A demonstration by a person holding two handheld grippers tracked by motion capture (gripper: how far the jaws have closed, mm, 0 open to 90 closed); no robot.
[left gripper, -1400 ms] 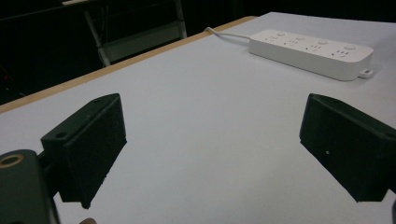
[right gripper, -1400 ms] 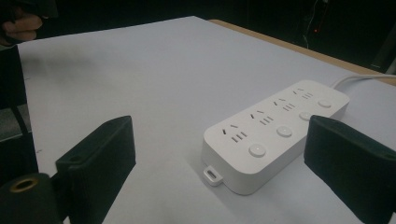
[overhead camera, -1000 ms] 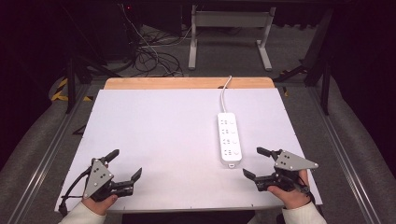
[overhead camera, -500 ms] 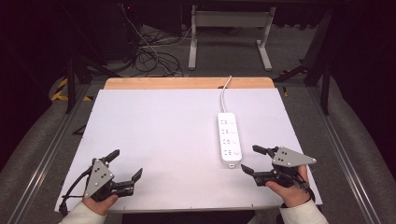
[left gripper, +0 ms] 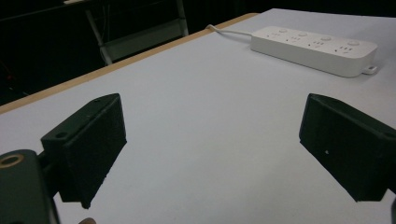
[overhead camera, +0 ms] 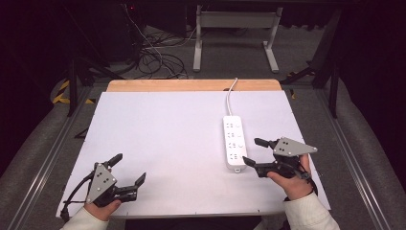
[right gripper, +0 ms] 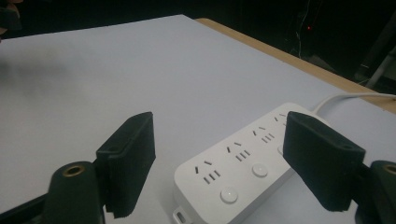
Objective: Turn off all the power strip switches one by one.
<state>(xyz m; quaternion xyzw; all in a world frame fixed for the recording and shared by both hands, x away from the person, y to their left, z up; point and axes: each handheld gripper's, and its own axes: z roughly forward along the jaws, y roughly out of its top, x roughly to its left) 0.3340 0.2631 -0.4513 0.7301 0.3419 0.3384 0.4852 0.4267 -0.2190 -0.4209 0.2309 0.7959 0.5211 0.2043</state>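
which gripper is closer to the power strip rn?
Right. The right gripper sits open just beside the near end of the power strip, jaws pointing at it. The left gripper is open far across the table at the near-left corner.

Power strips: one, white (overhead camera: 235,143), lying on the table.
Socket groups on the strip: four, each with its own round button.
Cords from the strip: one, white (overhead camera: 231,92).
Grippers: two, the left gripper (overhead camera: 127,172) and the right gripper (overhead camera: 253,151).
Grey three-cornered plates: two, one on each gripper.
Tables: one, white-topped (overhead camera: 163,129).
Hands: two, one per gripper.
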